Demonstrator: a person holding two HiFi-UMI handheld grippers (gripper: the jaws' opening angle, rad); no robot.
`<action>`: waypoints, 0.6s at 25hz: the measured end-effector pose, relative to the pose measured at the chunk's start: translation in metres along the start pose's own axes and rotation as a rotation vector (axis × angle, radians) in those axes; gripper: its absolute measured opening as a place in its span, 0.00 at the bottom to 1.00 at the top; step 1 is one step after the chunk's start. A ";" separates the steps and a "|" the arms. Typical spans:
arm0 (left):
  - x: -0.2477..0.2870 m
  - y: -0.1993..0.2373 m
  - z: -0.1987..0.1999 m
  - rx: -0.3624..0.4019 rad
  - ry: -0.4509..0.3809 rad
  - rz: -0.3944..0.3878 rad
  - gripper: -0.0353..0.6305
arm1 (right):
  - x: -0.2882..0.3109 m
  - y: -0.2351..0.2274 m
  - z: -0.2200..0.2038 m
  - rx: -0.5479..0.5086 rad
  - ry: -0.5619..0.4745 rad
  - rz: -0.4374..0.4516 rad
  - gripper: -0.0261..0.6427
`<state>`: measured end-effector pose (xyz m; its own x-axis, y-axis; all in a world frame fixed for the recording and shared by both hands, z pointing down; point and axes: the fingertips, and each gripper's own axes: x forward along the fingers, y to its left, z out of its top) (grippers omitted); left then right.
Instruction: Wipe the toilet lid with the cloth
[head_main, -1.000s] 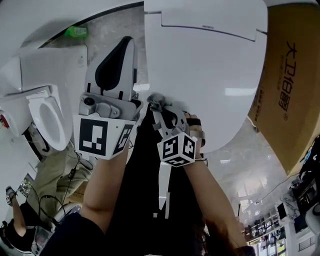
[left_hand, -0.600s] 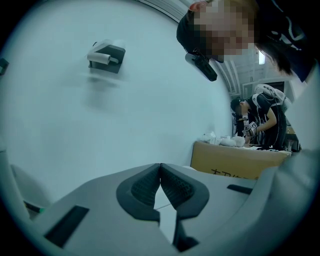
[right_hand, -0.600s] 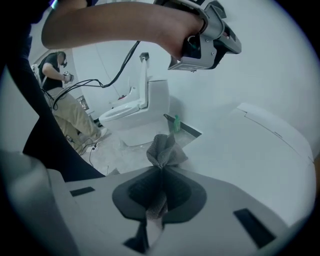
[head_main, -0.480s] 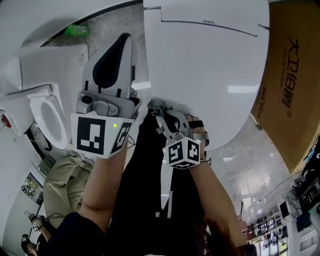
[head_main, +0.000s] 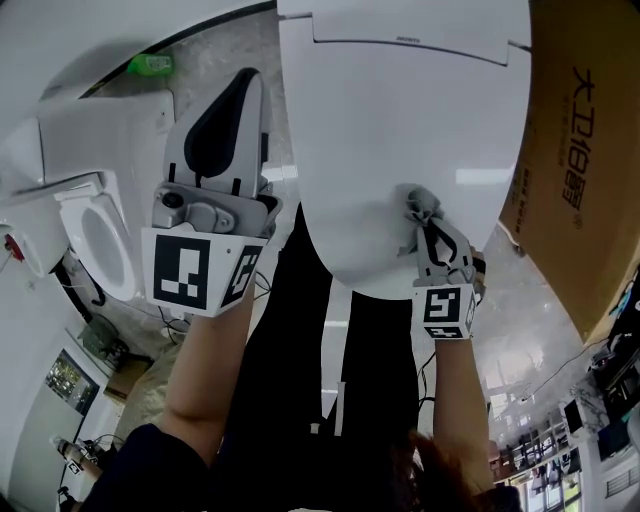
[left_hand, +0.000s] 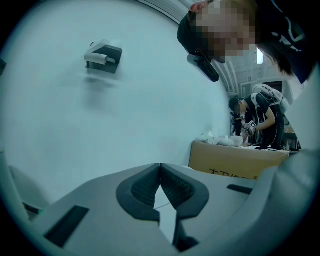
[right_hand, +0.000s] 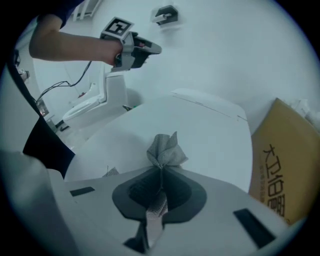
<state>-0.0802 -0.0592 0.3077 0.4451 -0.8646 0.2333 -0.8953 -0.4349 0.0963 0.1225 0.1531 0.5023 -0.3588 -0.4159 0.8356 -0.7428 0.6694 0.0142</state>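
One cloth (right_hand: 165, 150) sits pinched in the right tongs (head_main: 421, 216), at the toilet lid's (head_main: 400, 110) 5 o'clock. The left tongs (head_main: 248, 88), pressed together, hang at its 9 o'clock.

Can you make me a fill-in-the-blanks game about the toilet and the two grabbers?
1. The right gripper is shut on a crumpled grey ____.
2. The colour of the toilet lid is ____.
3. The left gripper has its jaws together and holds ____.
4. In the head view, the cardboard box stands on the ____ side of the toilet lid.
Missing words: cloth; white; nothing; right.
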 end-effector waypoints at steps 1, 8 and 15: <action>0.000 -0.001 0.000 0.001 -0.001 -0.001 0.08 | -0.005 -0.015 -0.009 0.013 0.012 -0.033 0.09; -0.001 -0.006 0.001 0.004 -0.004 -0.008 0.08 | -0.035 -0.095 -0.059 0.153 0.081 -0.242 0.09; -0.004 -0.011 0.001 0.005 -0.006 -0.019 0.08 | -0.048 -0.098 -0.079 0.237 0.101 -0.307 0.09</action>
<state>-0.0719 -0.0508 0.3043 0.4617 -0.8578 0.2258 -0.8868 -0.4522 0.0957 0.2564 0.1560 0.5044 -0.0513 -0.5040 0.8622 -0.9208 0.3582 0.1546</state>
